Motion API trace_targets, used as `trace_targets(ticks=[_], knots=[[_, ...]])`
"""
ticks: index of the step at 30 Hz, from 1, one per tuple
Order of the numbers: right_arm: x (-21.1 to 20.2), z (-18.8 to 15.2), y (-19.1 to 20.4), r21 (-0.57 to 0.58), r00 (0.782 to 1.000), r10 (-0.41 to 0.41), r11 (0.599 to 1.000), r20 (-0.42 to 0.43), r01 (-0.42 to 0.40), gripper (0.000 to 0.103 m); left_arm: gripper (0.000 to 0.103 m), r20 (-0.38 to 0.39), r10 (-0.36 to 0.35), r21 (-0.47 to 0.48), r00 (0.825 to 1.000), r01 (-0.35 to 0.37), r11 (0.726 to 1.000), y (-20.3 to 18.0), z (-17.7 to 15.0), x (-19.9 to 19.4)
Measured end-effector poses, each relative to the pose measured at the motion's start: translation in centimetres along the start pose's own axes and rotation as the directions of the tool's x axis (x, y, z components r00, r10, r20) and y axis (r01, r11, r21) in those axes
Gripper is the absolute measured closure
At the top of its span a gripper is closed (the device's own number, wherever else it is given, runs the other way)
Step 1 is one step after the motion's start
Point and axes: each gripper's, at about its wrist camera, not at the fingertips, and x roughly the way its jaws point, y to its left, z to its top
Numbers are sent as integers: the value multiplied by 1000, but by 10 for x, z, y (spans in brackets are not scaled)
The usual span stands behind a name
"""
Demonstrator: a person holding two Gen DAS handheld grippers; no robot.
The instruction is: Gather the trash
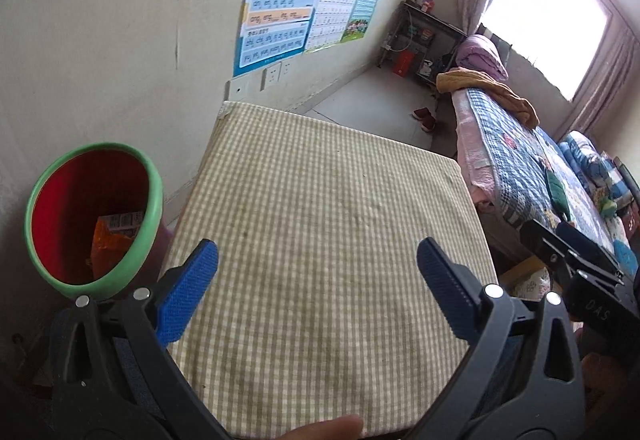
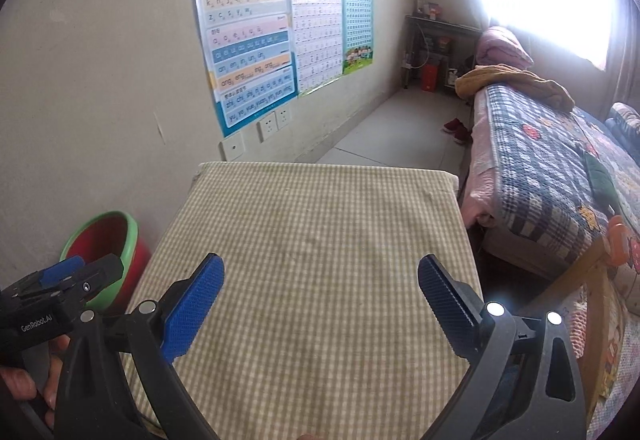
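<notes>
A red bin with a green rim (image 1: 94, 220) stands on the floor left of the table, against the wall. An orange wrapper (image 1: 110, 240) lies inside it. The bin also shows in the right wrist view (image 2: 102, 240), partly hidden by the other gripper. My left gripper (image 1: 318, 260) is open and empty above the table's near left part, just right of the bin. My right gripper (image 2: 320, 276) is open and empty above the table's near middle. The table (image 1: 328, 208) has a green-checked cloth and I see no trash on it.
A bed (image 2: 552, 176) with a patchwork quilt runs along the right. Posters (image 2: 248, 44) and wall sockets hang on the wall behind the table. Red shoes (image 2: 456, 130) lie on the floor beyond, and a shelf (image 2: 436, 48) stands in the far corner.
</notes>
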Motion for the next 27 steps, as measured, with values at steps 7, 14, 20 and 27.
trace_targets(ticks=[7, 14, 20, 27], knots=[[-3, -34, -23, 42, 997, -65, 997, 40, 63, 7, 6, 72, 34, 143, 997, -44, 989, -24, -30, 10], [4, -67, -33, 41, 992, -119, 992, 49, 117, 7, 6, 89, 29, 168, 996, -44, 985, -23, -58, 24], [5, -76, -36, 72, 987, -134, 989, 86, 128, 7, 6, 98, 38, 153, 994, -53, 987, -16, -59, 33], [7, -80, -33, 52, 985, -150, 988, 89, 146, 7, 5, 87, 40, 123, 995, -50, 991, -9, -60, 36]])
